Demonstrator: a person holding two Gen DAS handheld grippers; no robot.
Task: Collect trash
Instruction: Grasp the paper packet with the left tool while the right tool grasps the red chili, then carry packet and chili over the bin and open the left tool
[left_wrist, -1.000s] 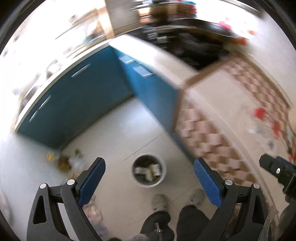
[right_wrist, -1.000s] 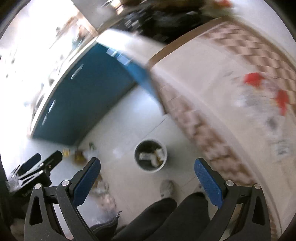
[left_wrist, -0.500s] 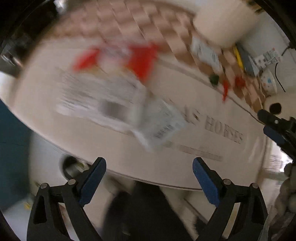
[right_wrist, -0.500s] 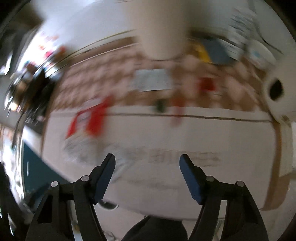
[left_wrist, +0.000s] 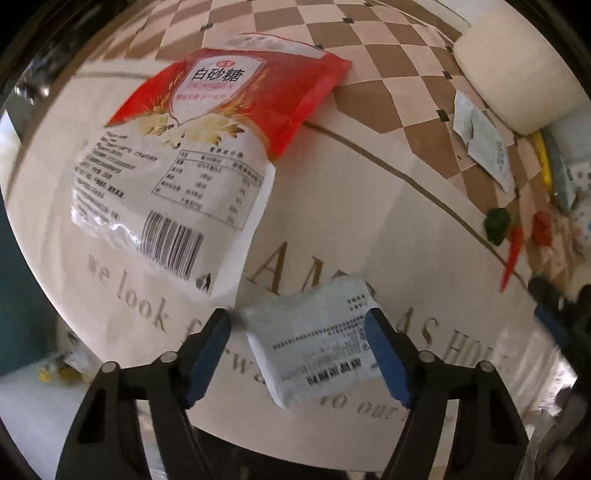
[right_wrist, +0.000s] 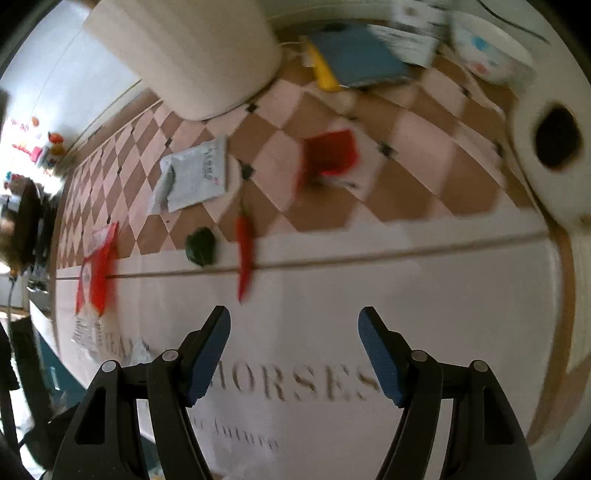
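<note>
- Left wrist view: the left gripper (left_wrist: 297, 325) hangs low over the cream printed tablecloth (left_wrist: 424, 236), its blue-padded jaws spread wide on either side of a small pale grey-blue foil sachet with black print (left_wrist: 314, 339). The sachet lies flat between the pads; whether either pad touches it cannot be told.
- Just beyond the left pad lies a larger red-and-clear plastic sugar bag with a barcode (left_wrist: 192, 155), flattened and crinkled, with one corner close to the sachet.
- Further off, on the brown-and-pink checked part of the cloth, sits another white crumpled packet (left_wrist: 480, 144). A dark green lump (left_wrist: 496, 225) and a red chilli pepper (left_wrist: 511, 254) lie near the border line.
- Judged by its look, the sachet is light, thin and limp, with a slick film surface. A grip across its short width, near an edge that lifts off the cloth, seems likeliest to hold, since a flat pinch may slide over it.
- Right wrist view: the right gripper (right_wrist: 295, 343) hovers over bare lettered cloth with its jaws parted and nothing between them.
- Ahead of it lie the chilli, the green lump, the white packet and a small red-and-white wrapper (right_wrist: 332, 158), all well apart from its pads; this view is blurred.
</note>
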